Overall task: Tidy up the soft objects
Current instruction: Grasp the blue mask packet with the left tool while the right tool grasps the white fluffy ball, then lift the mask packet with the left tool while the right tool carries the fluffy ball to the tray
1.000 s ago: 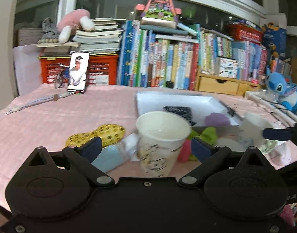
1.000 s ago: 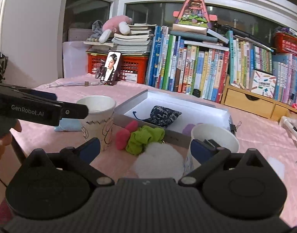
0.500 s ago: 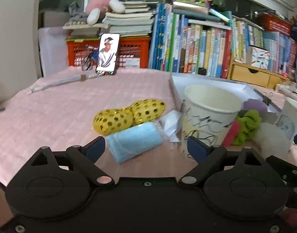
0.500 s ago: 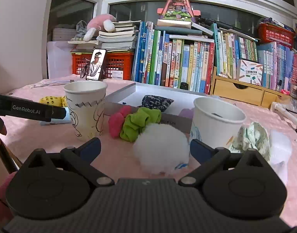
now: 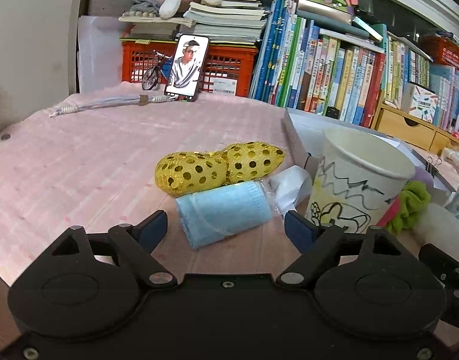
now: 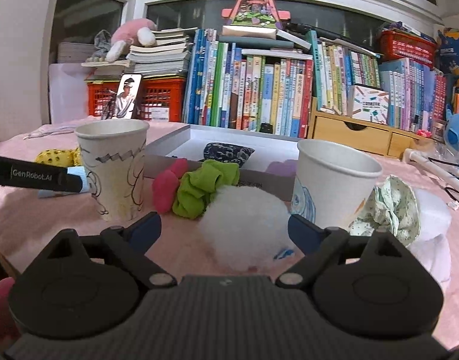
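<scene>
My left gripper [image 5: 226,228] is open, its jaws either side of a rolled light-blue face mask [image 5: 224,214] on the pink tablecloth. A yellow sequined soft piece [image 5: 217,168] lies just behind the mask. My right gripper [image 6: 223,229] is open around a white fluffy pompom [image 6: 244,228]. Behind the pompom lie a green scrunchie [image 6: 203,189] and a pink scrunchie [image 6: 166,189]. A grey tray [image 6: 169,147] holds a dark patterned pouch [image 6: 227,153] and a purple soft piece [image 6: 279,168]. A floral scrunchie [image 6: 393,207] lies at the right.
Two paper cups stand on the table: one [image 6: 115,168] at the left, also in the left wrist view [image 5: 358,180], and one [image 6: 331,183] at the right. White wadding [image 6: 433,231] lies far right. Books [image 6: 259,90], a red crate [image 5: 190,66] and a phone [image 5: 185,69] line the back.
My left gripper has swung left from the cup and closed in on the blue mask. My right gripper has moved closer and lower onto the white pompom.
</scene>
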A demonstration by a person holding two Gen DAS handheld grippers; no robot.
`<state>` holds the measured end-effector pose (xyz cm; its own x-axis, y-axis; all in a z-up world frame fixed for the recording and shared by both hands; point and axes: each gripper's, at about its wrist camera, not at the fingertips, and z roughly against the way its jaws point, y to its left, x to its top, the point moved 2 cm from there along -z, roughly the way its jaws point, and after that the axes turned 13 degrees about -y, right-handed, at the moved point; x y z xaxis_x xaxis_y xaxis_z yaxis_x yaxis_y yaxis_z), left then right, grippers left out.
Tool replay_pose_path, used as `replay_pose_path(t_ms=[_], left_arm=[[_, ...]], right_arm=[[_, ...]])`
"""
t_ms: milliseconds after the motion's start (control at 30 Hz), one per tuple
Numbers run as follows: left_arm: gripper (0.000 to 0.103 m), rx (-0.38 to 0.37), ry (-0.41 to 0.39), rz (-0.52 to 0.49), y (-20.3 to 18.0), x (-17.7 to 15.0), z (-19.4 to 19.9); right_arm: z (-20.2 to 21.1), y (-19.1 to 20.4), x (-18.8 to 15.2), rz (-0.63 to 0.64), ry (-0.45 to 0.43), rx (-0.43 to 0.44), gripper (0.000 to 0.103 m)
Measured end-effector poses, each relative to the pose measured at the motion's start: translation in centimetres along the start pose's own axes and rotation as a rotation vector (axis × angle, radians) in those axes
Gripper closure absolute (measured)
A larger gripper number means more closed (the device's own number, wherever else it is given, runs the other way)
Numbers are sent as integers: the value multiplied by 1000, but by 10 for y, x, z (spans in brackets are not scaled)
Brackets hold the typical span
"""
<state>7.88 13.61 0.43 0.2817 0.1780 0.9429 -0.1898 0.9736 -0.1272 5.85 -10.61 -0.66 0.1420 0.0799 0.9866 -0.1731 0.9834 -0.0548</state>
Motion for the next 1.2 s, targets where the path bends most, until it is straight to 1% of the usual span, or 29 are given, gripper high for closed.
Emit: replay_pose_path(t_ms=[133,333,467,600,767,933,1000,1067,1200], left_arm=[[29,9,-6,24,2,-1,-4],[39,18,-17,10,3,-3,-8],[53,39,-30,3,4,-3,-8],[62,47,-40,17,7,-2,-6],[73,42,-58,3,5,2,0],[75,37,-77,-23,-1,3,8],[76,29,-77,-23,-2,3,11],[76,22,-71,-15,-2,4,15],[76,-4,-54,6,-1,3,28]], right_arm=[[-2,2,-3,-1,-2,-34,8],[-7,6,-9,15,16,-55,8],[-10,5,-10,13,19,-64,9],[-13,5,-11,15,22,-72,14],[-14,7,-11,33,23,-72,21],[-15,5,-11,43,25,-90,31],[-15,3,-11,50,23,-99,39],[-15,1,-10,47,23,-102,41],[-14,0,-10,44,27,-95,43]])
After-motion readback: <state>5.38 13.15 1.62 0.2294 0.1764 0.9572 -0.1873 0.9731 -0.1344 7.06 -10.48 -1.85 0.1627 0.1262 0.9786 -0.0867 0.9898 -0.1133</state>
